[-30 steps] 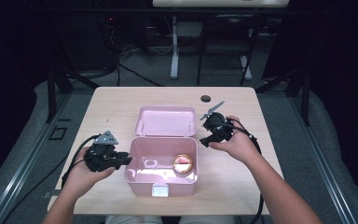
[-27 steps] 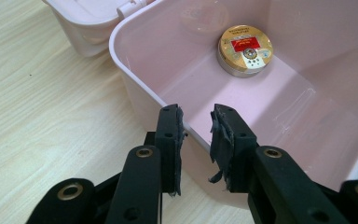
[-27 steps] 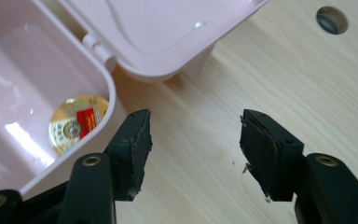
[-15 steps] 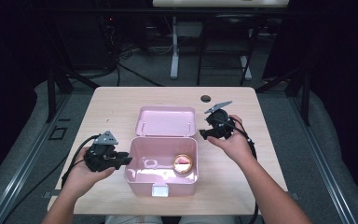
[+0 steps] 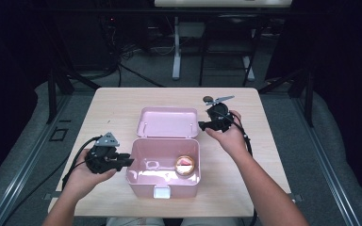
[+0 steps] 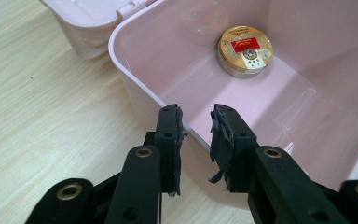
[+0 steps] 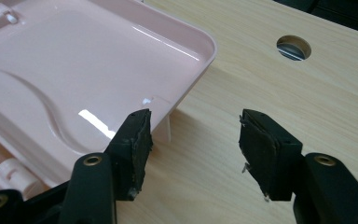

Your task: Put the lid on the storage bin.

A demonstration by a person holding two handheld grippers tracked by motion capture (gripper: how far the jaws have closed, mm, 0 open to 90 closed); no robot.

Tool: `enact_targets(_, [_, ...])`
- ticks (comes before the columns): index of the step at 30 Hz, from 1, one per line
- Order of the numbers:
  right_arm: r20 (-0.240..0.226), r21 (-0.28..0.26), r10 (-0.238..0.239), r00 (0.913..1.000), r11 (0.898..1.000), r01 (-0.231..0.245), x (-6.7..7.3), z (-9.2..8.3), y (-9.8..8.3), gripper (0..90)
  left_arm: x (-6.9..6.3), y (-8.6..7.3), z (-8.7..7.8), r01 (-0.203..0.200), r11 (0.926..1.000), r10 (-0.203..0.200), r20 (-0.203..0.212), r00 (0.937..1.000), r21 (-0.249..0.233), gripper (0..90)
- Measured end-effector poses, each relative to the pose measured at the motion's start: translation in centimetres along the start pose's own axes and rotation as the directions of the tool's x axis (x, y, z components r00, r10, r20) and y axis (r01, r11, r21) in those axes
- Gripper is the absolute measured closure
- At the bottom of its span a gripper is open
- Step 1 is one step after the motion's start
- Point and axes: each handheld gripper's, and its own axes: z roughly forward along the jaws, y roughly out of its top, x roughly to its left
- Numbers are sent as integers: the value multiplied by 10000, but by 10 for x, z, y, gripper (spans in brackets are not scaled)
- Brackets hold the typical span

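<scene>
Left gripper [image 6: 196,122] straddles the near rim of the glossy pink plastic box [image 6: 135,70] mid-table, pads apart; round gold tin [image 6: 245,50] inside, label unreadable. Right gripper [image 7: 193,128] spread beside smooth lid [image 7: 74,60].

Print on round gold tin [image 6: 245,50] lid too small to read. Pink box [image 6: 135,88] cut off at right edge of left gripper view. Open lid [image 7: 74,70] cropped at left in right gripper view.
</scene>
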Motion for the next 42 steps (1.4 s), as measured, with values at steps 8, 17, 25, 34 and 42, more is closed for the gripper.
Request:
enact_targets(8, [-10,-424,132,9999,9990,-133,3,9,5,465,0,0,0,-15,10000,15,-16,10000,30,720])
enact_targets(17, [-577,-614,664,9961,9957,-699,1,27,7,527,0,0,0,-2,10000,2,-5,10000,2,720])
enact_targets(25, [-880,-1210,1246,9883,9835,-1347,-1,37,7,534,0,0,0,1,10000,-1,5,10000,2,720])
enact_targets(34, [-471,-1303,1133,9924,9844,-1186,1,51,5,549,0,0,0,14,10000,-14,14,10000,-14,720])
enact_targets(42, [-425,-1146,1514,9876,9812,-1553,-4,62,3,541,0,0,0,14,10000,-14,6,10000,7,720])
